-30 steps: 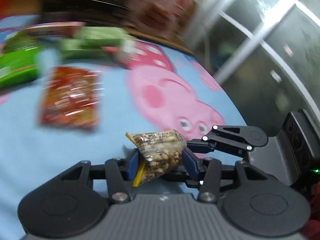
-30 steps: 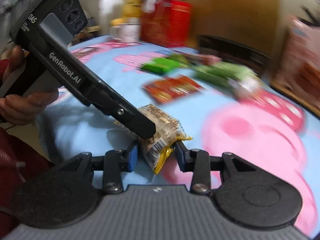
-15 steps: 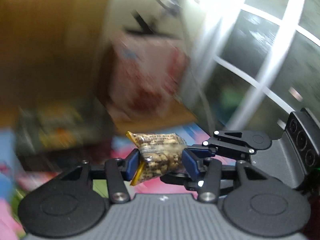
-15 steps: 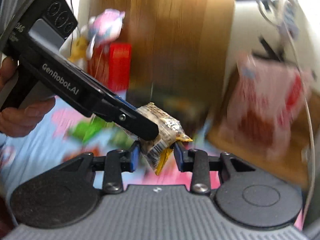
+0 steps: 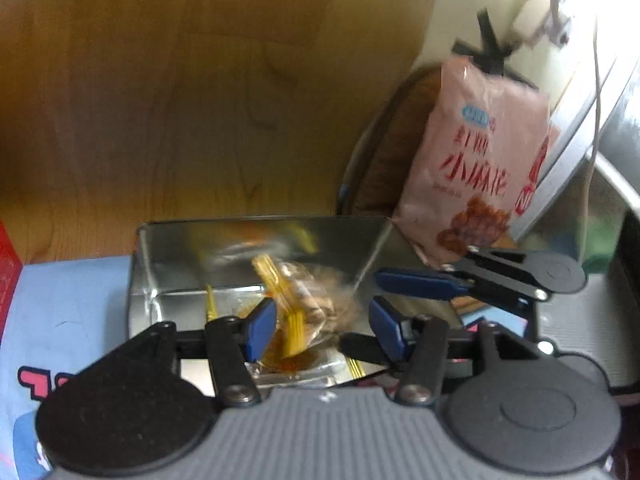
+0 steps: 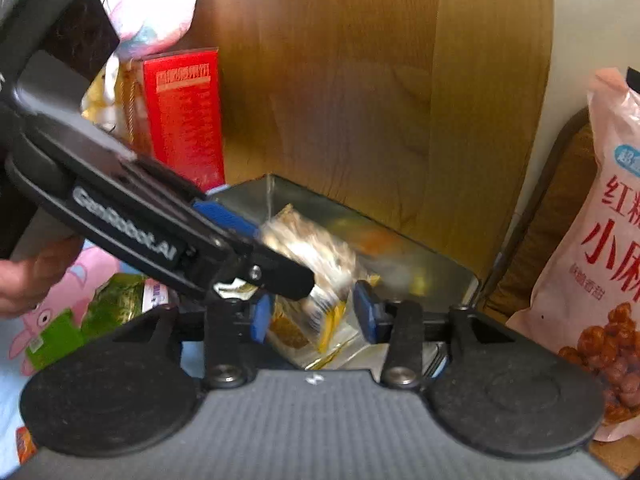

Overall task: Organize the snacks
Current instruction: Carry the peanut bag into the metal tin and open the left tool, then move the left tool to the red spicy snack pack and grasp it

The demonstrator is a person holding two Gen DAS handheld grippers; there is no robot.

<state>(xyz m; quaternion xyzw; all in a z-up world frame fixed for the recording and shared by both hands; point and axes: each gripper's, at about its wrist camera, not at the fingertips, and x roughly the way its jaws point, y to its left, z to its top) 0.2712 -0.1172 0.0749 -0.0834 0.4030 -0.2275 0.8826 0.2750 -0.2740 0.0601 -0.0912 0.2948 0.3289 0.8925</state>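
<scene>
With both the left gripper [image 5: 320, 326] and the right gripper [image 6: 310, 314] spread wide and gripping nothing, the blurred nut packet [image 5: 304, 300] between their fingers over the metal tin [image 5: 256, 226] may tumble crooked or catch a finger.

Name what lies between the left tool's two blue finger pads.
A clear peanut packet with yellow edges, blurred, sits between the left tool pads above the shiny metal tin, seen in the left wrist view.

"genrobot.ai" is printed on the left tool [image 6: 308, 280]; the pink bag [image 6: 608, 280] shows "红" and "小".
</scene>
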